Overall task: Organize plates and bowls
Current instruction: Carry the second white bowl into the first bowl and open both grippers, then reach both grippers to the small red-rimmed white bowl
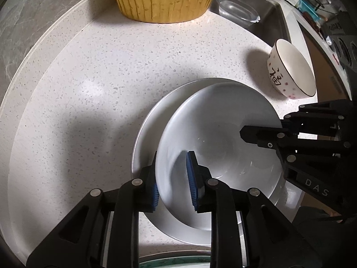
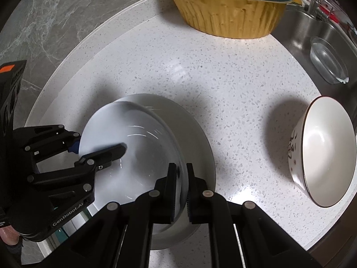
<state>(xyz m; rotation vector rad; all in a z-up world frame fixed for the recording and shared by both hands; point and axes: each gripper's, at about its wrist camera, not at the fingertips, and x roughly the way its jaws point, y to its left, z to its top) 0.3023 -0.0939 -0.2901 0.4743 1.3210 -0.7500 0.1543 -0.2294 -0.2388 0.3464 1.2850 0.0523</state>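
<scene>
A large white bowl point(image 1: 223, 138) sits over a white plate point(image 1: 147, 125) on the speckled counter; the bowl also shows in the right wrist view point(image 2: 133, 134), with the plate point(image 2: 200, 143) under it. My left gripper point(image 1: 173, 178) is shut on the bowl's near-left rim, one blue pad inside and one outside. My right gripper point(image 2: 179, 189) is shut on the bowl's opposite rim and shows in the left wrist view point(image 1: 267, 131). A small white bowl with black writing point(image 1: 290, 71) lies tilted at the right, also in the right wrist view point(image 2: 325, 154).
A yellow basket point(image 1: 165, 2) with a teal colander on top stands at the back. A steel sink point(image 2: 312, 29) at the right holds a clear glass dish point(image 2: 328, 60). A green-rimmed plate edge point(image 1: 174, 262) shows at the near edge. A grey marble wall lies left.
</scene>
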